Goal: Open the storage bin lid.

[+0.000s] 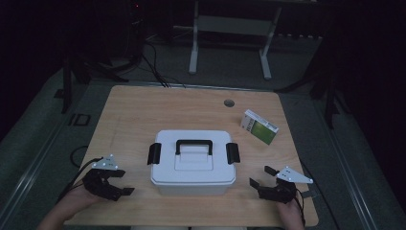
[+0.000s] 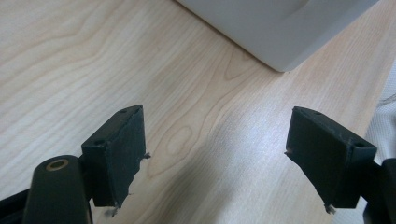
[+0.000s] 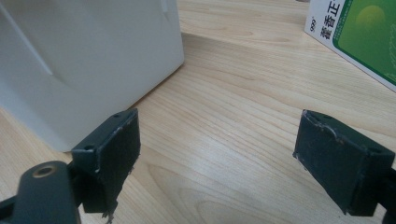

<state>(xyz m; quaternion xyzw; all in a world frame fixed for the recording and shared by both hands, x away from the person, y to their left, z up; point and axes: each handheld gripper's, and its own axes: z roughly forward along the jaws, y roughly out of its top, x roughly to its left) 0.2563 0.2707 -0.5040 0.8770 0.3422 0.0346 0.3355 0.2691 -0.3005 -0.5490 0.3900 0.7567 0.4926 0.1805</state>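
Observation:
A white lidded storage box (image 1: 192, 163) with a black handle and black side latches sits at the middle of the wooden table (image 1: 143, 110). My left gripper (image 1: 125, 183) hovers near the front left, a little left of the box, open with bare wood between its jaws (image 2: 215, 154); the box's corner (image 2: 280, 28) lies ahead of it. My right gripper (image 1: 261, 176) rests near the front right corner, open and empty (image 3: 217, 158), with the box's side (image 3: 88, 60) to its left. A green and white carton (image 1: 259, 126) lies at the back right, its edge (image 3: 359, 37) ahead of the right jaws.
A round grommet hole (image 1: 229, 102) sits near the table's far edge. Beyond the table stand a white frame (image 1: 230, 38) and dark stands on a grey floor, with cables trailing. Bare wood lies on both sides of the box.

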